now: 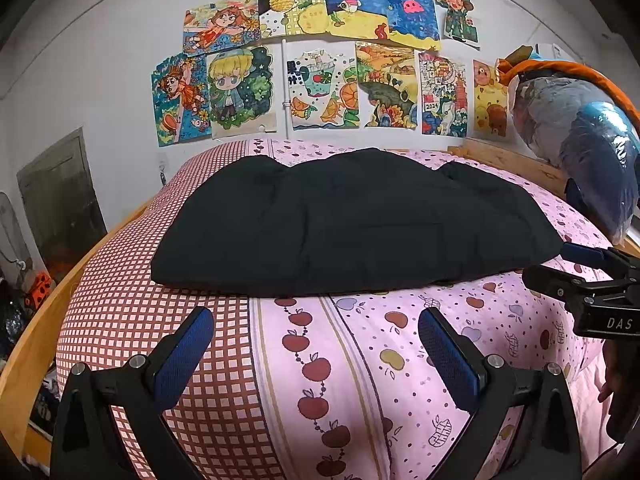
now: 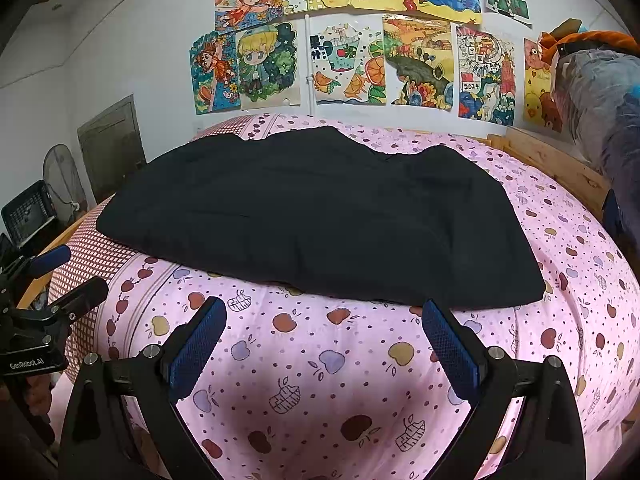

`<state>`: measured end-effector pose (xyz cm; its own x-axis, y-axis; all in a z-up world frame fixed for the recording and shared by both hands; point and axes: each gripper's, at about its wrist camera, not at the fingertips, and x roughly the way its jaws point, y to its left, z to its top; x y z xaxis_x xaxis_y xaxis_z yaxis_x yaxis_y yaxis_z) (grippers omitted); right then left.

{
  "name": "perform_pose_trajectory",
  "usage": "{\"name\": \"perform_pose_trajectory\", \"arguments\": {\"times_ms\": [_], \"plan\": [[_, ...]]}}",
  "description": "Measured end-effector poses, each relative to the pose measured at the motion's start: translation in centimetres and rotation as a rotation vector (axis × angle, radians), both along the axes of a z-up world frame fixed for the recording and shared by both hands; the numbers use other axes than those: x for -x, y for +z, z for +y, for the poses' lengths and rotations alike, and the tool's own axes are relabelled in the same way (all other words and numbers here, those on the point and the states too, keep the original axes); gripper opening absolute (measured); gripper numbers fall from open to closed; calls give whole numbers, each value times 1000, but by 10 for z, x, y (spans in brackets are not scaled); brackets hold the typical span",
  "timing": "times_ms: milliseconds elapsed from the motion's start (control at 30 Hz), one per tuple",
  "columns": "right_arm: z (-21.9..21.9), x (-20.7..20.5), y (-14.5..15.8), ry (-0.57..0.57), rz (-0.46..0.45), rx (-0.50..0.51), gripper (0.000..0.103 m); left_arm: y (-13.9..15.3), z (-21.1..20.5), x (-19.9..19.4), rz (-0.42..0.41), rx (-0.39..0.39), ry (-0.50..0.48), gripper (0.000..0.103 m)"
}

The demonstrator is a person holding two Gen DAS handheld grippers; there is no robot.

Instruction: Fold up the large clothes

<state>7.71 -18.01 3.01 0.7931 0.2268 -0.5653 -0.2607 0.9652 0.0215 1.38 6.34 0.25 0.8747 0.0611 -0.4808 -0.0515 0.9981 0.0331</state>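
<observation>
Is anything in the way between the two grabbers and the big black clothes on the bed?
No. Only bare pink bedspread lies between the open left gripper, the open right gripper and the black garment.

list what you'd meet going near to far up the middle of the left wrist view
open left gripper with blue padded fingers → pink apple-print bedsheet → black folded garment lying flat → colourful children's drawings on the white wall

Left gripper (image 1: 316,340): fingers (image 1: 184,356) spread wide apart, blue pads facing inward, nothing between them, pointing forward. Right gripper (image 2: 324,332): fingers (image 2: 450,348) likewise spread wide, nothing held, level with the left one and just beside it. A hand (image 1: 620,392) partly visible behind the right gripper.
</observation>
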Motion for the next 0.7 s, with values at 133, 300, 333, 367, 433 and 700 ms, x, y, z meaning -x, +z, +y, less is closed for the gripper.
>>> {"name": "perform_pose_trajectory", "arguments": {"times_ms": [133,300,333,367,433,700], "plan": [[-1,0,-1,0,5,-4,96,0,-1,0,-3,-2,-2,103],[-1,-1,0,0,5,-3,96,1,0,2,-7,-4,-4,103],[-1,0,-1,0,5,-4,96,1,0,2,-6,-4,-4,103],[-1,0,-1,0,5,-4,96,1,0,2,-5,-4,-4,103],[-2,-1,0,1,6,-2,96,1,1,1,-2,-5,-5,103],[-2,-2,-1,0,9,-4,96,0,1,-2,16,-5,-9,103]]}}
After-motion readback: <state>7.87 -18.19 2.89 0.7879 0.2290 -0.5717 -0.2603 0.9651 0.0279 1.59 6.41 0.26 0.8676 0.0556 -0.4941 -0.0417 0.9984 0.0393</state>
